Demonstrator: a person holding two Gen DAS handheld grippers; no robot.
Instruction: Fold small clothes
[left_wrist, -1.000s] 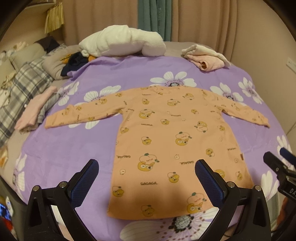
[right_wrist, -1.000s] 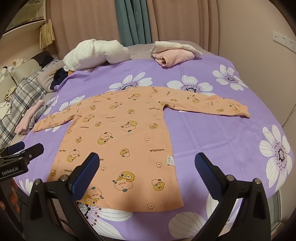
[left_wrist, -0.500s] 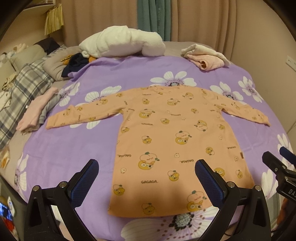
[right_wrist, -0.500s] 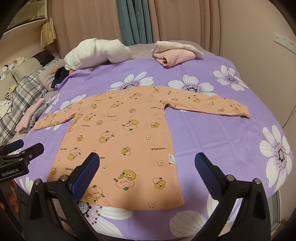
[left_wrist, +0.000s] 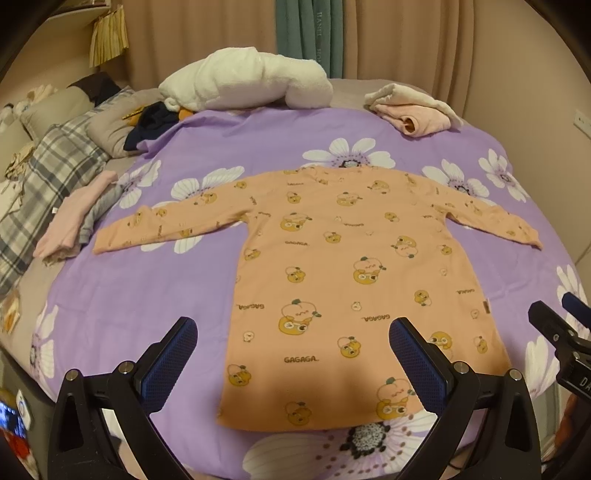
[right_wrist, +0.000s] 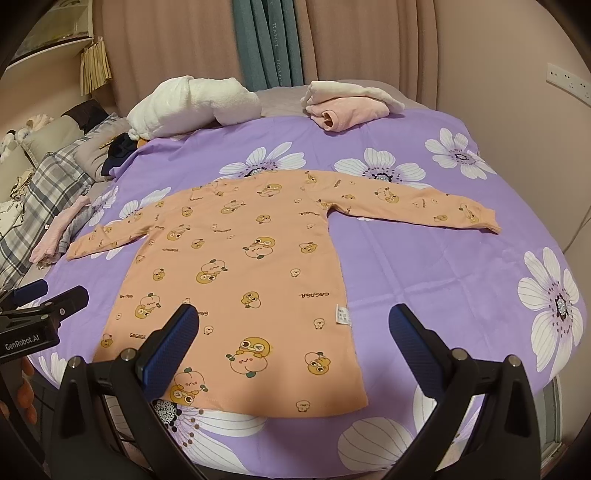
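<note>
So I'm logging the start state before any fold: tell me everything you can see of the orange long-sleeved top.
The orange long-sleeved top looks like soft knit cotton, printed with small cartoon peach-and-duck figures and the word GAGAGA. It lies flat and unfolded on the purple flowered sheet, neckline at the far end, hem nearest the cameras, both sleeves spread sideways. A white care label shows at one side seam. The left gripper and the right gripper hover open at the hem; neither holds it.
</note>
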